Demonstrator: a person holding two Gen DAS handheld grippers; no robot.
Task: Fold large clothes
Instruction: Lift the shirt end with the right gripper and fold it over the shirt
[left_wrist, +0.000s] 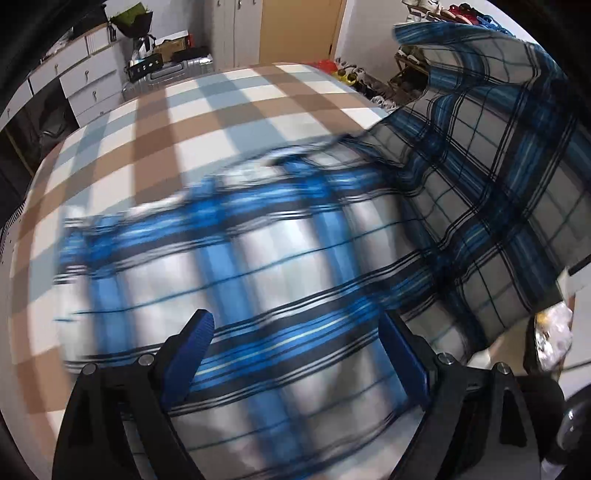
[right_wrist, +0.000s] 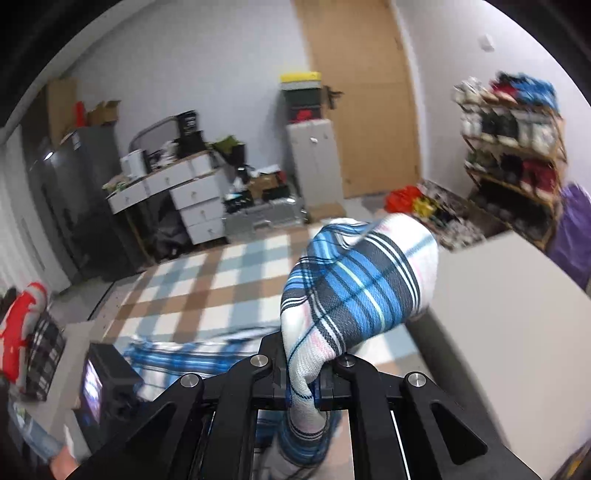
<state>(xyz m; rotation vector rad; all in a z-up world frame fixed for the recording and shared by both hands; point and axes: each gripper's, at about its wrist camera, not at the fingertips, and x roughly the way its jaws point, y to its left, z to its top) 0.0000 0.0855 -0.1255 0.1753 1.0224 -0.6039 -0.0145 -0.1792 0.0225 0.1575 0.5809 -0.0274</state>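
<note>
Below, spread wide: checked bedcover in tan, pale blue and white, filling the left wrist view from nine to twelve o'clock. Draped across it, blue plaid garment, white ground with blue and black bands, flat and motion-blurred at centre, one portion lifted high toward two o'clock, its grey underside showing. Seen again in the right wrist view, bunched at centre with a strip trailing down past six o'clock and more of it lying on the cover at seven.

Behind, at eleven o'clock in the left wrist view: white chest of drawers, silver suitcase beside it. Wooden door at twelve in the right wrist view, white cabinet just left of it. Wooden shoe rack, packed, at two to three o'clock.

Low in the left wrist view, left gripper released, blue-padded fingers spread wide, hovering over the flat plaid, pads apparently clear of it though blur leaves contact uncertain. Low in the right wrist view, right gripper clenched, pinching a narrow fold of the plaid garment, cloth ballooning above the jaws.

At eight o'clock, small black device with lit screen.
</note>
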